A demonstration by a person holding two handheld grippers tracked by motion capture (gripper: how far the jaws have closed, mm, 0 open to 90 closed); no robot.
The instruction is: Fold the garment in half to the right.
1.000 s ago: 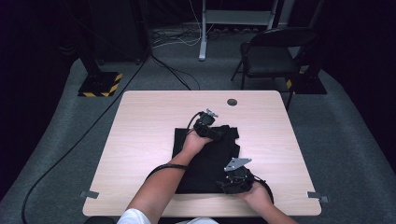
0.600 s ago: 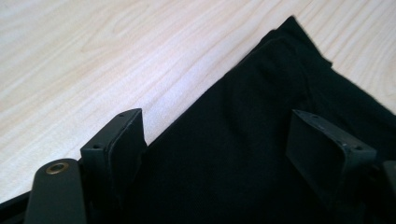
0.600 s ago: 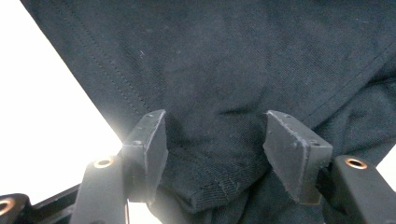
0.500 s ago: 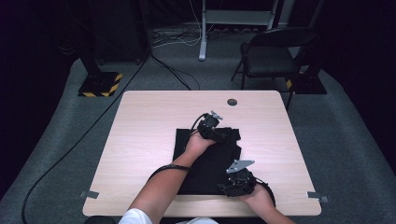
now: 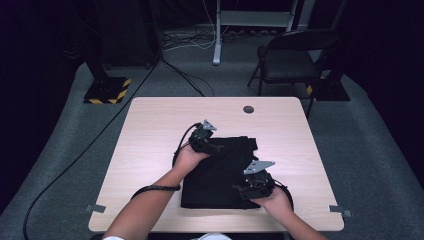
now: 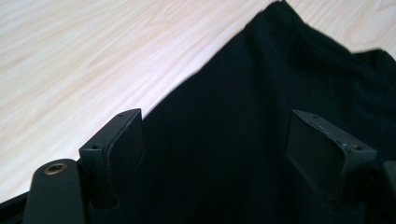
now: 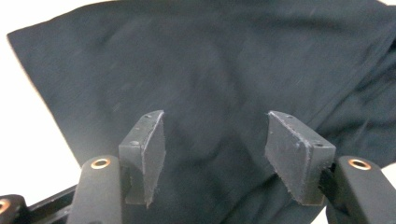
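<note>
No writing, label, brand name or number can be read anywhere in these views. The one sign-like marking is the yellow-and-black hazard striping [image 5: 121, 89] on the flat black base plate that stands on the floor beyond the far left corner of the desk [image 5: 150, 130]; a smaller patch of the same striping [image 5: 310, 90] shows on the floor beyond the far right corner. Neither carries any letters.
</note>
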